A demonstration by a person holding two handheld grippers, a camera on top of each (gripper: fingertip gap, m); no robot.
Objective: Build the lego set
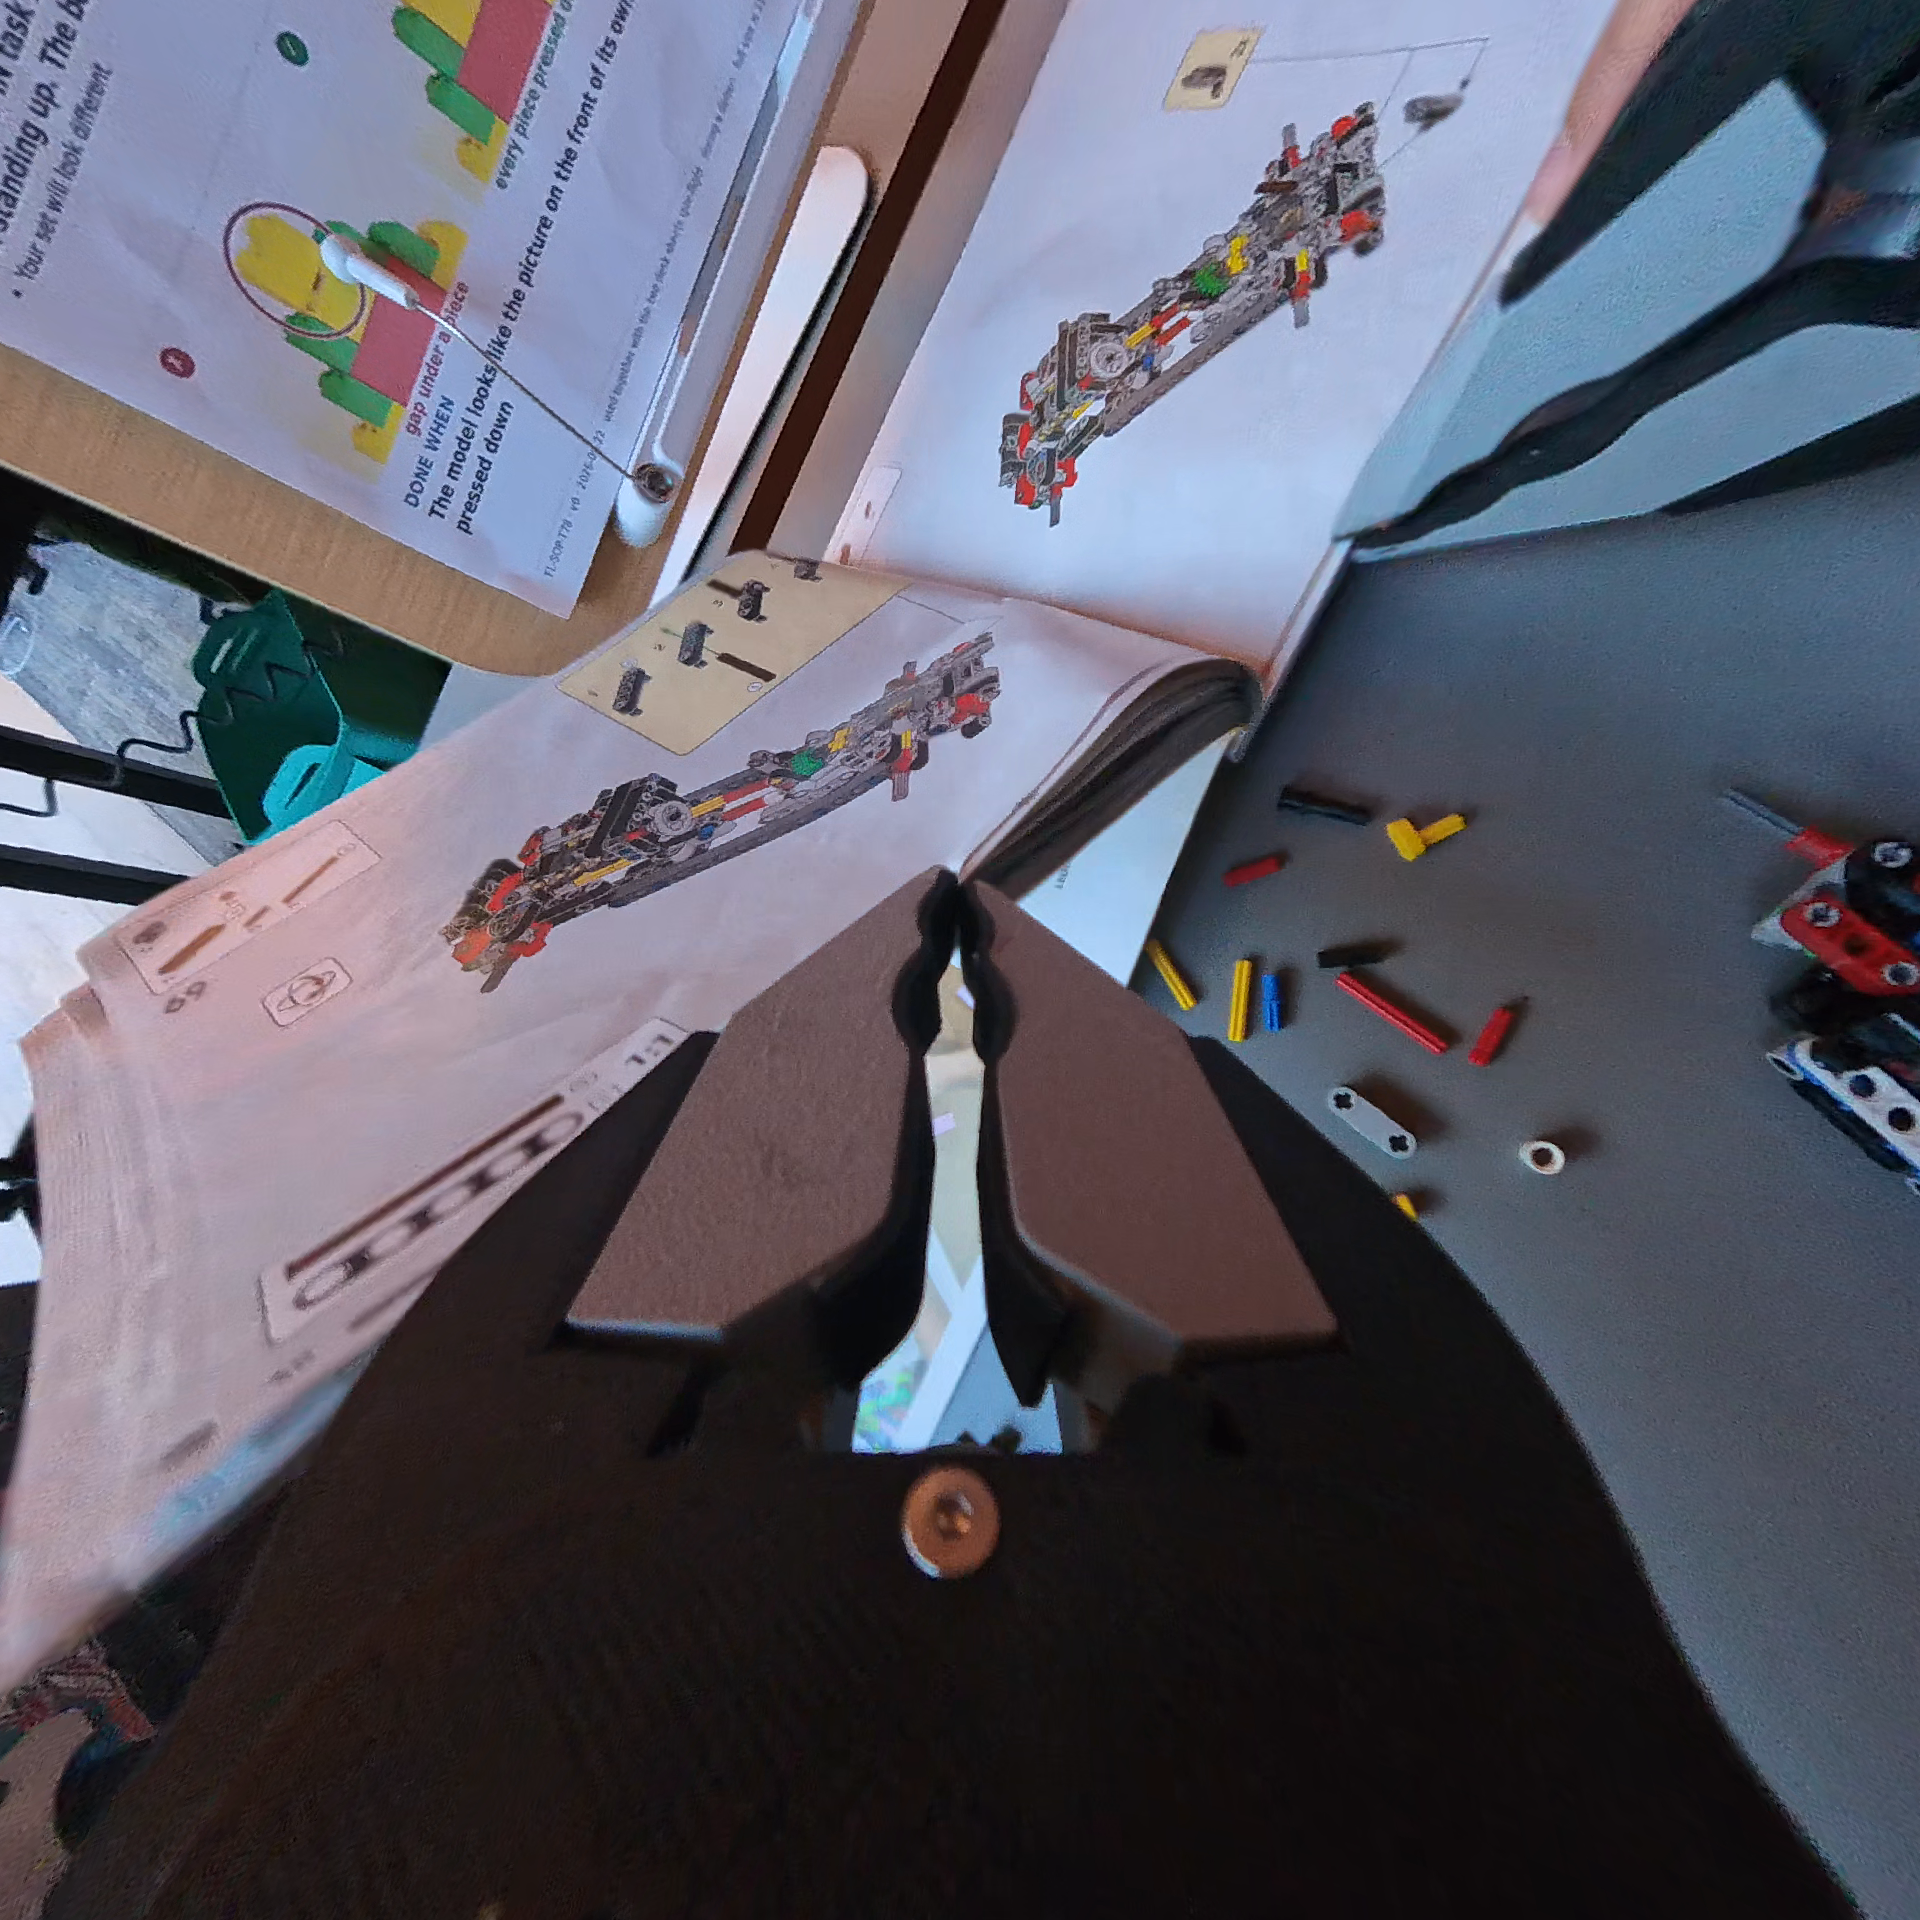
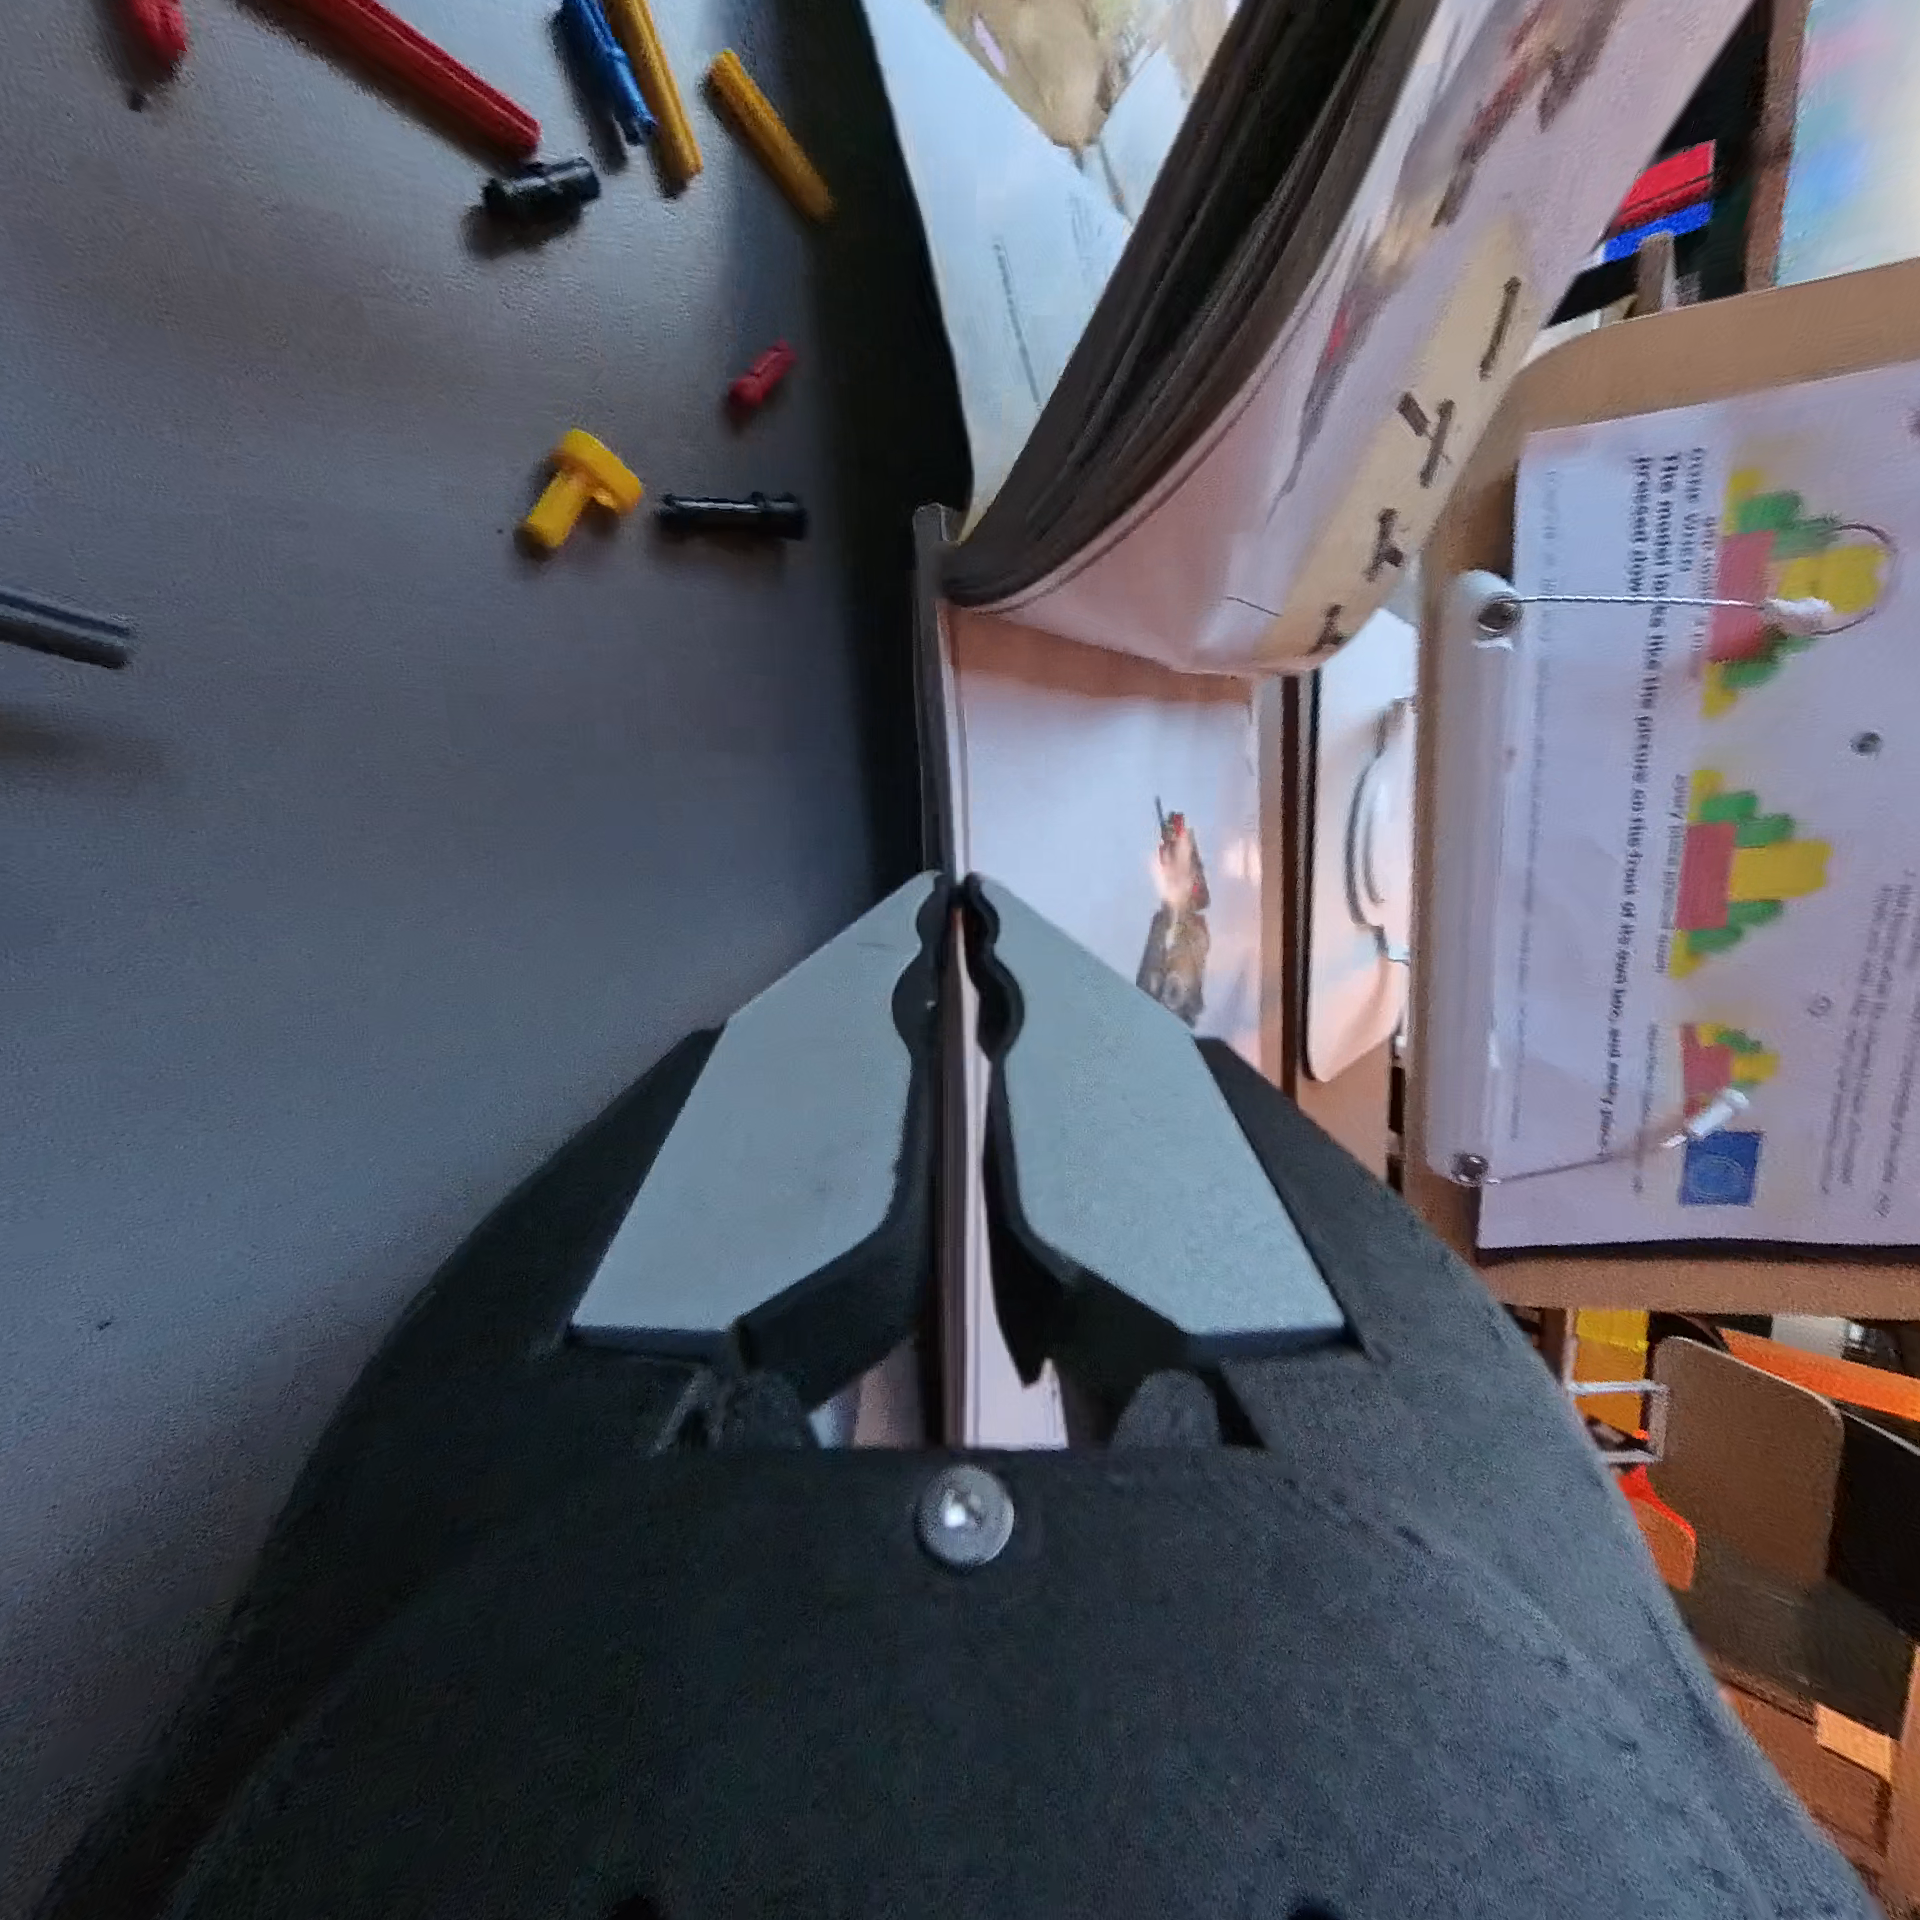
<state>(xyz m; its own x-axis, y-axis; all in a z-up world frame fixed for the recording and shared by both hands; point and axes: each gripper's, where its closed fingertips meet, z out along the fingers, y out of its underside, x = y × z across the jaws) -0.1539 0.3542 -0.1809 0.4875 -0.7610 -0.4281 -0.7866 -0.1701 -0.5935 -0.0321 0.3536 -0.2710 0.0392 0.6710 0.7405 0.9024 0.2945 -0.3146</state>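
Over the grey table (image 1: 1558,1455), I'm pinching the instruction booklet (image 1: 727,883) by both sides, left gripper (image 1: 951,909) clamped on its left pages, right gripper (image 2: 956,904) clamped on its right page edge, loose pins (image 1: 1387,1013) lying nearby.

Your left gripper (image 1: 951,914) has its two fingers closed together, tips meeting on a page edge of the open booklet (image 1: 727,935). Your right gripper (image 2: 956,904) is likewise closed, its pads pinching the booklet's thin edge, which runs straight between the fingers.
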